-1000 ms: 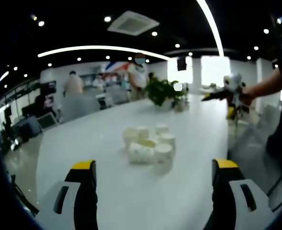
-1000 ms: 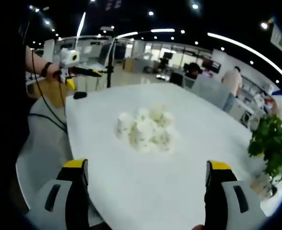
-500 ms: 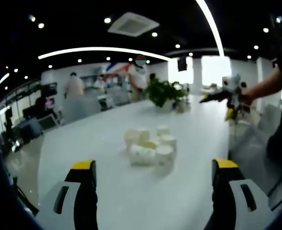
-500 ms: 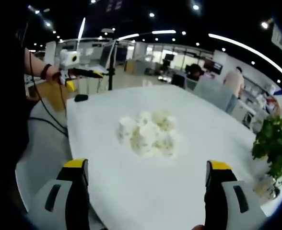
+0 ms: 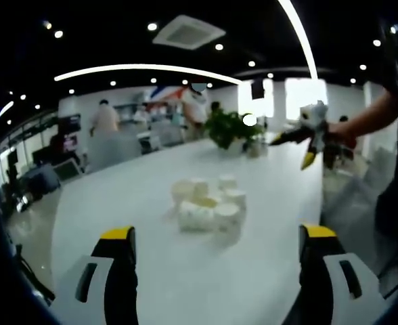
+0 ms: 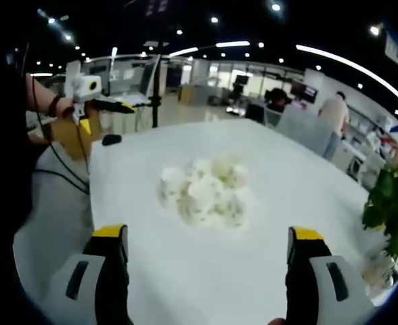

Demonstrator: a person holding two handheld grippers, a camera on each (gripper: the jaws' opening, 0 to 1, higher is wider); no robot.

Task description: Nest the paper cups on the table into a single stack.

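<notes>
A long white table (image 5: 151, 196) runs away from the viewer toward a leafy potted plant (image 5: 231, 128) at its far end. Near the table's middle sit the paper cups (image 5: 209, 208), bunched in a loose cluster, some upright and at least one on its side, not stacked. The left tongs (image 5: 216, 271) hang above the near edge with jaws wide apart and nothing between them. The right tongs (image 6: 206, 271) are likewise spread apart, holding nothing, aimed at the cups from the opposite side, each raised by an outstretched arm.
</notes>
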